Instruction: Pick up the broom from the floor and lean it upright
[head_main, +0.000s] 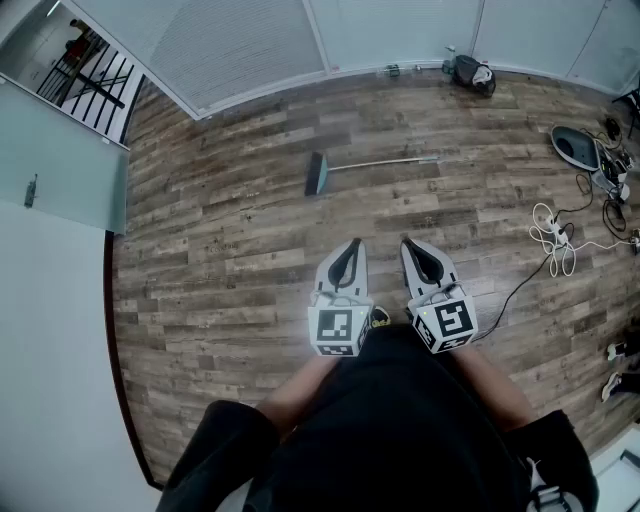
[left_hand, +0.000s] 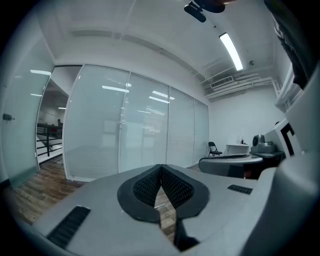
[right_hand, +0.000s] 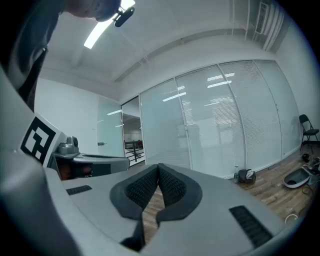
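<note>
- Lying flat on the wooden floor (head_main: 220, 250) is the broom (head_main: 345, 168), its head pointing toward the left of the head view and its handle running right, near the glass wall (head_main: 250, 45).
- The left gripper (head_main: 350, 245) is hovering well apart from the broom, its jaws clenching together on nothing.
- The right gripper (head_main: 412, 245) is hanging just beside the left one, its jaws likewise pressing together, empty.
- A dark bag (head_main: 472, 74) is sitting against the wall, its contents not showing.
</note>
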